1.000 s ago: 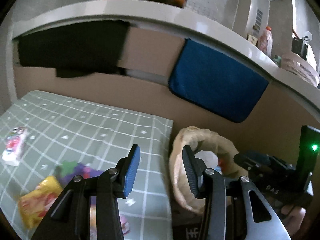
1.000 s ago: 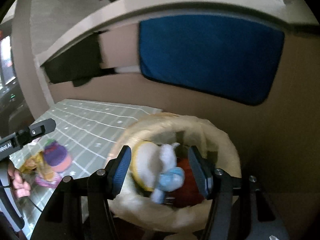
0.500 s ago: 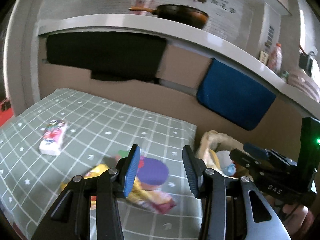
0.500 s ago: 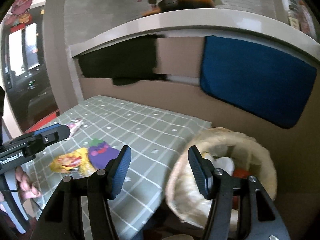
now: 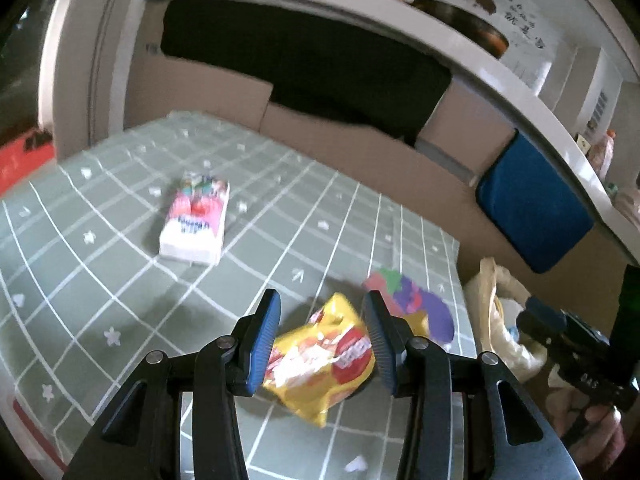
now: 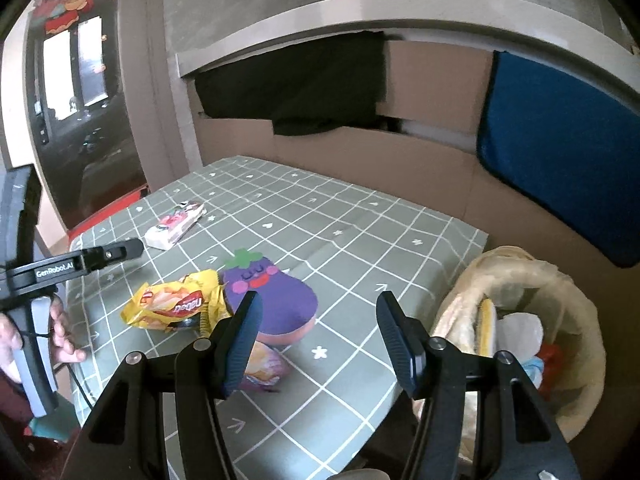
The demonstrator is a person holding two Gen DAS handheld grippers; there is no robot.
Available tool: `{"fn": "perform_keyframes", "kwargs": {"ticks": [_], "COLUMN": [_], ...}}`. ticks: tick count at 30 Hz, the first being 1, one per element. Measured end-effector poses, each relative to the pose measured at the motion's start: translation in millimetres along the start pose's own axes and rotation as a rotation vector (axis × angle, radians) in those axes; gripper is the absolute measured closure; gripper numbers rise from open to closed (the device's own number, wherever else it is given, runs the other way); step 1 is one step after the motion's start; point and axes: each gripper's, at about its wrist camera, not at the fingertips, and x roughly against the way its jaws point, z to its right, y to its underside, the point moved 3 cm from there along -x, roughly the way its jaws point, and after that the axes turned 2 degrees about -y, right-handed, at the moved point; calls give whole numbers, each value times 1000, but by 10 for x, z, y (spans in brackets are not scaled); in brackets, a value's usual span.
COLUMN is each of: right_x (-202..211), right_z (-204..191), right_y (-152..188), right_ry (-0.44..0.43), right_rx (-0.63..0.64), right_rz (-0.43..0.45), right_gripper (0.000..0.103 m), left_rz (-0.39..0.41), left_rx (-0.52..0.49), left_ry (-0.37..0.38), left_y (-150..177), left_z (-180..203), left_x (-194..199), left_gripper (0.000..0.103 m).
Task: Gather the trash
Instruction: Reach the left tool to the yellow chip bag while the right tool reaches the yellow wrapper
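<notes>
Left gripper (image 5: 324,338) spread wide, blue-padded fingers either side of a crumpled yellow snack bag (image 5: 320,364) with red print; the bag lies on the green grid-patterned tablecloth (image 5: 120,280), and whether the pads touch it cannot be told from the left view. The right view shows the same left gripper (image 6: 134,249) from the side, apparently raised clear of the bag (image 6: 172,306). Right gripper (image 6: 318,338) also wide apart, holding nothing, above the near right part of the cloth (image 6: 360,240). Just right of the yellow bag lies a purple eggplant-shaped pad (image 5: 416,304) with a green stalk; only the right view shows its pink-cheeked face (image 6: 272,300) and a pale pink-and-yellow wrapper (image 6: 262,368) near it, partly behind the left finger. Far left on the cloth, a white-and-pink tissue pack (image 5: 196,220), also seen in the right view (image 6: 174,230). Off the table's right edge stands a bin lined with a cream plastic bag (image 6: 560,300); the right view looks inside at white, blue and red scraps, the left view catches only its rim (image 5: 490,304). Behind, a black cloth (image 6: 292,88) and a blue cloth (image 6: 560,152) hang from a white counter (image 6: 360,12).
</notes>
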Motion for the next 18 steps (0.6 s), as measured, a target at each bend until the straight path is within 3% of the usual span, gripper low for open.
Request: {"fn": "perform_keyframes", "kwargs": {"ticks": [8,18], "right_x": [-42,-24], "right_z": [87,230], "right_y": [82,203], "right_ry": [-8,-17], "right_rx": [-27,-75], "right_rz": [-16,-22], "right_gripper": [46,46], "left_rz": [-161,-146], "left_rx": [-106,-178], "left_ry": [-31,-121], "left_y": [214,186], "left_z": [22,106], "left_x": [-326,-439], "left_gripper": [58,58]}}
